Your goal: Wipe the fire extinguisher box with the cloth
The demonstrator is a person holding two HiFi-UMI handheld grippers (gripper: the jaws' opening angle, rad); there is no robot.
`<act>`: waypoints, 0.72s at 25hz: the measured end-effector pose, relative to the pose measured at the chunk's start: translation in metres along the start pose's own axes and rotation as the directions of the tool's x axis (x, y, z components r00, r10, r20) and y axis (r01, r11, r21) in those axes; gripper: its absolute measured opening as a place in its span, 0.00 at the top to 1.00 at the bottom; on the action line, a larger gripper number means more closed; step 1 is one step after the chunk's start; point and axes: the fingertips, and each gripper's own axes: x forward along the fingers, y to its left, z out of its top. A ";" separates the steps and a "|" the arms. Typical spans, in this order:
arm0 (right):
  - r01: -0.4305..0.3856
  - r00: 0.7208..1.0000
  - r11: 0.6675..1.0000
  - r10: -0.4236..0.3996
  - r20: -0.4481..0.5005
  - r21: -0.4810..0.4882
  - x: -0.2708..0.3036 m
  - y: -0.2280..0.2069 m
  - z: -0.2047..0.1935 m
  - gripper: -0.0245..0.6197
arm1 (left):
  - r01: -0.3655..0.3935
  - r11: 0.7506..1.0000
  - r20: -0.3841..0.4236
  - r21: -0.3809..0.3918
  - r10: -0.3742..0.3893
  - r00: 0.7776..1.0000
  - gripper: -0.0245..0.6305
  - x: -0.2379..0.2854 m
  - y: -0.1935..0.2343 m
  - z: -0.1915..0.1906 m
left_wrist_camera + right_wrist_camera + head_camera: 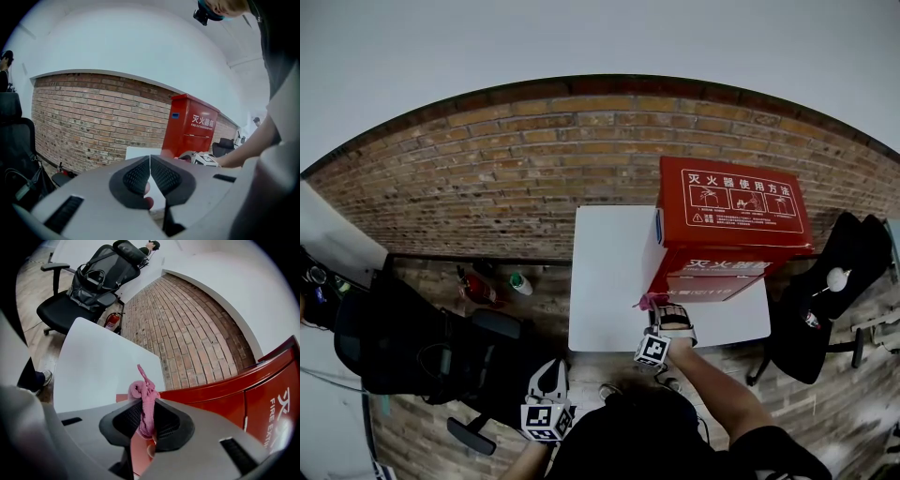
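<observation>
The table [609, 281] stands with its far edge against the brick wall [487, 187]. The fire extinguisher box [727, 225] sits on the table's right half, at the back. The right gripper [664, 317] is over the table's near edge, just before the box's front, with the cloth [649, 301] between its jaws. The left gripper [548, 370] is off the table, nearer the person and further left. 2 chairs flank the table: the left chair [412, 347] and the right chair [834, 281]. A floor extinguisher [478, 289] lies between the left chair and the wall.
</observation>
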 end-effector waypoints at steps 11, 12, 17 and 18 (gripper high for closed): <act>0.035 0.999 0.999 -0.035 0.016 0.016 -0.015 -0.026 0.005 0.84 | 0.033 0.999 0.007 -0.014 -0.033 0.999 0.93 0.007 -0.013 0.008; 0.037 0.999 0.999 -0.037 0.016 0.016 -0.017 -0.028 0.004 0.84 | 0.037 0.999 0.008 -0.014 -0.037 0.999 0.93 0.009 -0.015 0.008; 0.048 0.999 0.999 -0.048 0.019 0.019 -0.026 -0.042 0.006 0.84 | 0.048 0.999 0.028 -0.005 -0.047 0.998 0.93 0.013 -0.020 0.015; 0.049 0.999 0.999 -0.050 0.021 0.020 -0.027 -0.044 0.006 0.84 | 0.051 0.999 0.031 -0.005 -0.051 0.998 0.93 0.014 -0.022 0.016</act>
